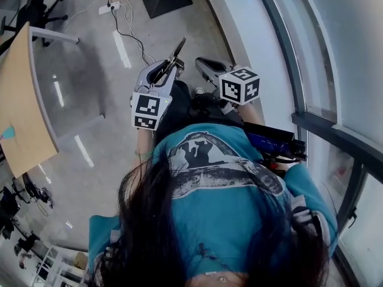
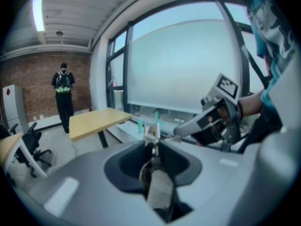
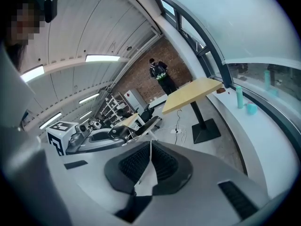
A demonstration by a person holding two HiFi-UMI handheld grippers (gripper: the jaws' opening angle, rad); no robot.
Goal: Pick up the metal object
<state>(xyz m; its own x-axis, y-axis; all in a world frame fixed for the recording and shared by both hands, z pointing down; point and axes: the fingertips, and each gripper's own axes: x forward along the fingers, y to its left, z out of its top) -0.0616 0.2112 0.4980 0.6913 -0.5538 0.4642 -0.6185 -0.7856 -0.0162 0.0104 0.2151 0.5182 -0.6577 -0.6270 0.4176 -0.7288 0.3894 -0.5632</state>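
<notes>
Left gripper view: left claw [image 2: 154, 160] is clamped on the metal object [image 2: 153, 140], a thin shiny piece that sticks out past the jaw tips. Pads press on its lower end. I can't tell its exact shape, too blurred.

Head view: both claws are held up in front of the person's chest, high over the grey floor [image 1: 90, 82]. The object is in the air and touches no surface. The wooden table [image 1: 18, 100] is well apart, off to the left.

Right gripper view: right claw [image 3: 150, 157] has its jaws together with nothing gripped that I can make out, just a pale sliver at the seam. It sits just beside the left claw but plays no part in the hold.

Progress, my read: the pick-up looks done. The object is lifted, held by one claw only, and clear of everything. I can't say which surface it came from. Nothing obvious is left except keeping the hold steady, and since the piece is thin, it could pivot between the pads.

A person with a backpack [image 2: 62, 98] stands far off by the brick wall and is not involved.
</notes>
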